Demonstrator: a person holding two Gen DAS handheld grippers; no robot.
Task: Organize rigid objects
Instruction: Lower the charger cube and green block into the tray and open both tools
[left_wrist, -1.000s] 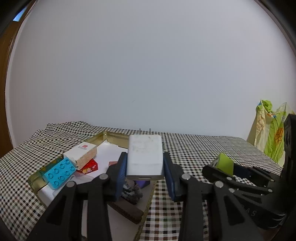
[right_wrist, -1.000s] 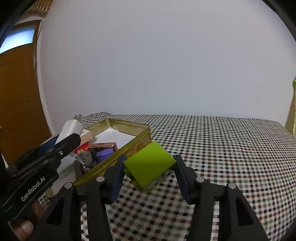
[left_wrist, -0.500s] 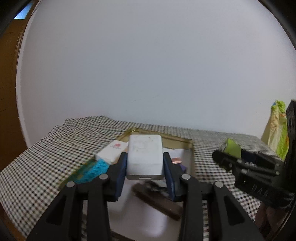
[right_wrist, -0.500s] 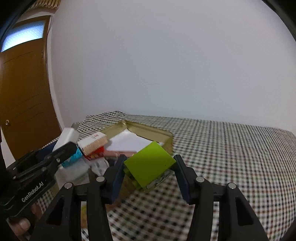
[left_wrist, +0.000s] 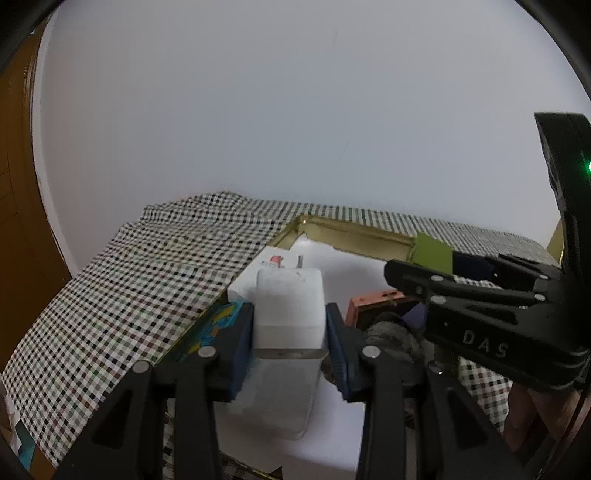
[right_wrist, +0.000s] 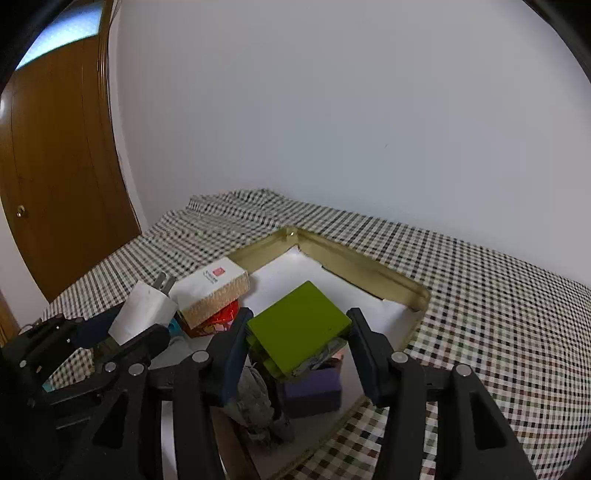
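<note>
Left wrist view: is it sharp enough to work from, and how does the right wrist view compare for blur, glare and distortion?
Left wrist view: soft and dim, white charger in the left gripper slightly hazy, strong fisheye bend and dark corners. Right wrist view: sharper, green block in the right gripper crisp, even light, no glare, same fisheye curve on the tray.

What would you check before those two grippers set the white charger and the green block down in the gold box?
1. Left gripper shut on the white charger: ok.
2. Right gripper shut on the green block: ok, held tilted.
3. Both loads above the gold box: ok.
4. Free room on the white lining at the far end: ok.
5. Near end already crowded by the purple block, grey lump and white carton: not ok for placing there.
6. Gap between the two grippers: cannot tell; they look close.
</note>
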